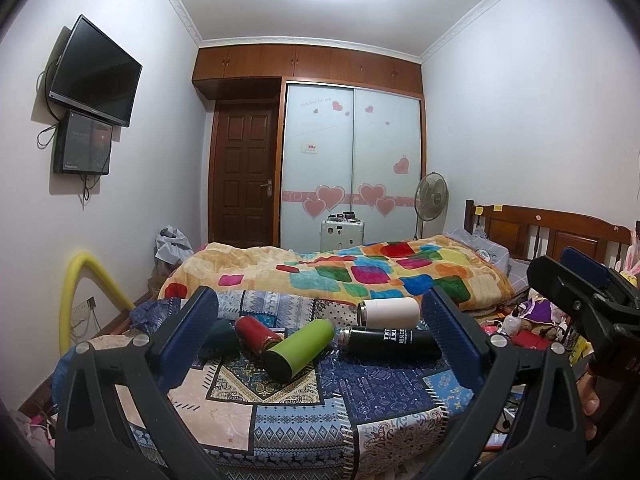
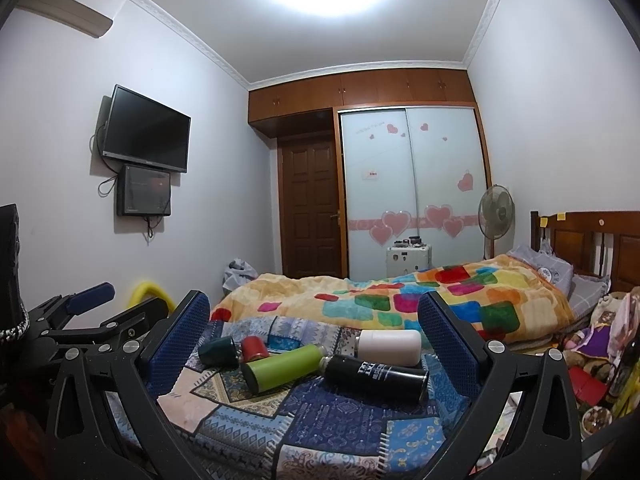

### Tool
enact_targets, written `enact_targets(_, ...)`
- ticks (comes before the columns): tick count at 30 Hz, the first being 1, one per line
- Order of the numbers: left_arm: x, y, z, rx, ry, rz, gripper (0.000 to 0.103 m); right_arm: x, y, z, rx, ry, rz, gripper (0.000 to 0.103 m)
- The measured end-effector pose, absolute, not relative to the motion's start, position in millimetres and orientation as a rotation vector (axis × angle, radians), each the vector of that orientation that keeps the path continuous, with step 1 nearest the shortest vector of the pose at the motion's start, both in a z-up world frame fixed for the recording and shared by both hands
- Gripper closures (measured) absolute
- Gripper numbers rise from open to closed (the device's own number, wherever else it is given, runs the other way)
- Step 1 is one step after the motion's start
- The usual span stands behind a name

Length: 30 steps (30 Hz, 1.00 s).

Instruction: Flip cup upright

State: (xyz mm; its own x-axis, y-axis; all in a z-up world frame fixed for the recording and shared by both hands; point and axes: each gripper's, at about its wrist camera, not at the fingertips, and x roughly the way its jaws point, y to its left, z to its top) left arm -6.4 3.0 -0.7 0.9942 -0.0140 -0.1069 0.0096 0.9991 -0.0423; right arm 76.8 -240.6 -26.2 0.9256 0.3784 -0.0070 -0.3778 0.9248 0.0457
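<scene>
Several cups lie on their sides on a patchwork cloth (image 1: 280, 412): a green cup (image 1: 302, 348) (image 2: 282, 364), a black cup with white lettering (image 1: 390, 342) (image 2: 376, 374), a white cup (image 1: 390, 312) (image 2: 390, 346), a red cup (image 1: 256, 334) (image 2: 254, 348) and a dark teal cup (image 1: 220, 338) (image 2: 218, 352). My left gripper (image 1: 320, 316) is open, held back from the cups and empty. My right gripper (image 2: 314, 318) is open, also short of the cups and empty. The right gripper shows at the right edge of the left wrist view (image 1: 580, 280).
A bed with a colourful checked blanket (image 1: 340, 272) lies behind the cloth. A yellow foam tube (image 1: 80, 280) stands at the left. Toys and clutter (image 2: 600, 340) sit to the right. A fan (image 1: 430, 196), wardrobe and door stand at the far wall.
</scene>
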Motion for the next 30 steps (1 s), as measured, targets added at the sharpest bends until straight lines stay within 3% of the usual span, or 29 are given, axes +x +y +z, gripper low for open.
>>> enact_targets(19,12,1,-13,-0.039,0.137,-0.021,0.0,95,-239,-35,0.017,0.072,0.389,0.0)
enact_targets(30,83,5,-50,-0.051,0.256,-0.044,0.0,184,-236,-60,-0.202,0.238,0.4,0.0)
